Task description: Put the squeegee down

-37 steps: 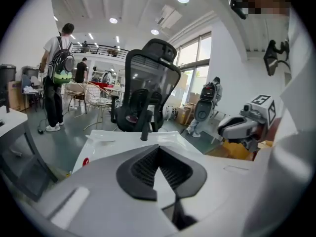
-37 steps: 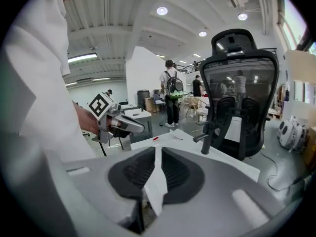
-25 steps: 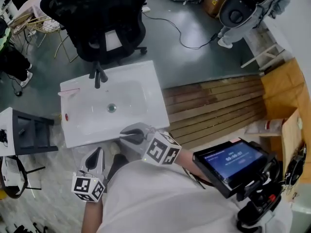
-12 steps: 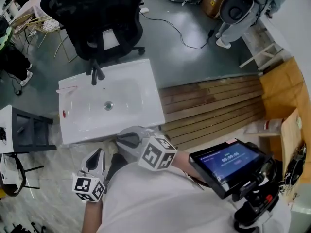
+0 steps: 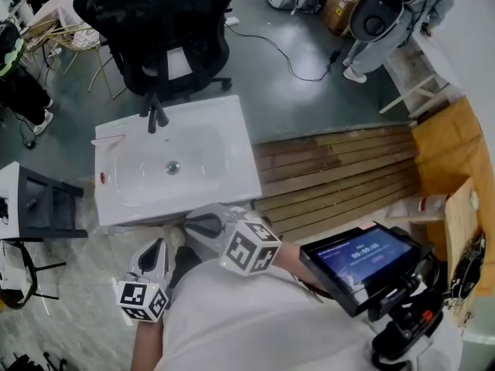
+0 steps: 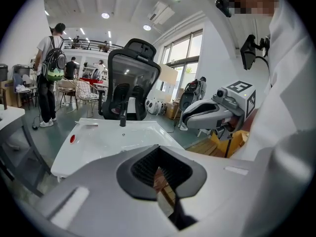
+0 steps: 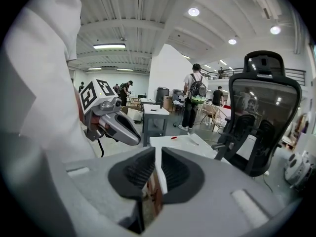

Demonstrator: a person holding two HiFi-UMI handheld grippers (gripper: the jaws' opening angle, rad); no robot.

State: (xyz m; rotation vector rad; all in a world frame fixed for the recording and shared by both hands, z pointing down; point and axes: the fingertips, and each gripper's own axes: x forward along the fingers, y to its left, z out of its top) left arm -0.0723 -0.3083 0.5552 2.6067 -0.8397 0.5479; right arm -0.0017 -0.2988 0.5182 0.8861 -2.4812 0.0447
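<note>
Squeegee in neither gripper; cannot tell it for sure in any view.
Head view: left gripper [image 5: 159, 246] and right gripper [image 5: 193, 222] sit at 6 o'clock of the sink [image 5: 224, 153], near its front edge. Only the gripper views show the jaws: left clenched, empty; right slightly apart, empty. A stick [image 5: 108, 140] lies at the sink's 10 o'clock corner, and a red spot [image 5: 103, 178] at 8.

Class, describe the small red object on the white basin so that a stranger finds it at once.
Find the white washbasin in front of the black office chair. On its left rim, seen from the head view, lies the small red object. It is the only red spot there, unlike the pale stick and black faucet.
</note>
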